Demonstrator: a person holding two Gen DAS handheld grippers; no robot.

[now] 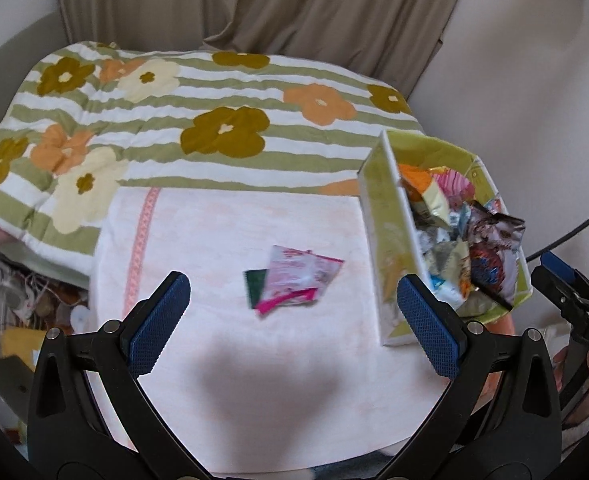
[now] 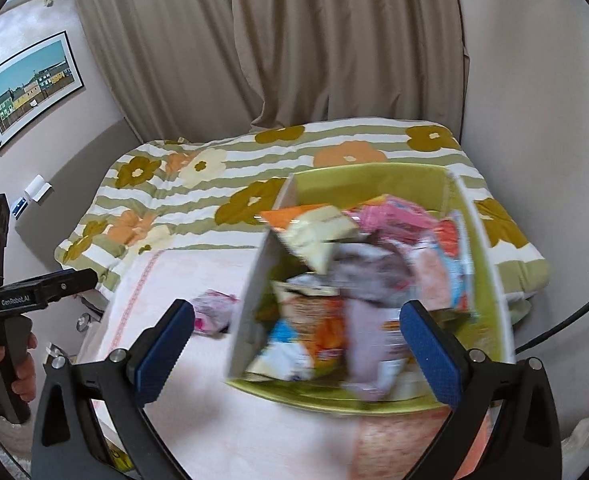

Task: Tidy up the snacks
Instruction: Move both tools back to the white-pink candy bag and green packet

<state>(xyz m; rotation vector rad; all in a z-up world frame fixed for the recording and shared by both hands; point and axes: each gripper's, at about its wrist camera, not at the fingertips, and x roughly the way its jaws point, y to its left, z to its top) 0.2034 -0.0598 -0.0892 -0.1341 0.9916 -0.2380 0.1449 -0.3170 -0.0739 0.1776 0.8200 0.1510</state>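
A green cardboard box (image 1: 390,216) full of mixed snack packets (image 1: 482,240) stands on the right of a pale pink towel (image 1: 222,352). A pink and white snack packet (image 1: 294,280) lies loose on the towel, left of the box, with a dark green packet (image 1: 254,284) under its left edge. My left gripper (image 1: 292,324) is open and empty, just short of the loose packets. My right gripper (image 2: 294,354) is open and empty, over the near end of the box (image 2: 490,264) and its packets (image 2: 326,320). The pink packet (image 2: 214,312) shows left of the box.
The towel lies on a bed with a green-striped flowered quilt (image 1: 198,120). Beige curtains (image 2: 278,48) hang behind it. Clutter (image 1: 22,304) sits on the floor at the left. A framed picture (image 2: 30,84) hangs on the left wall.
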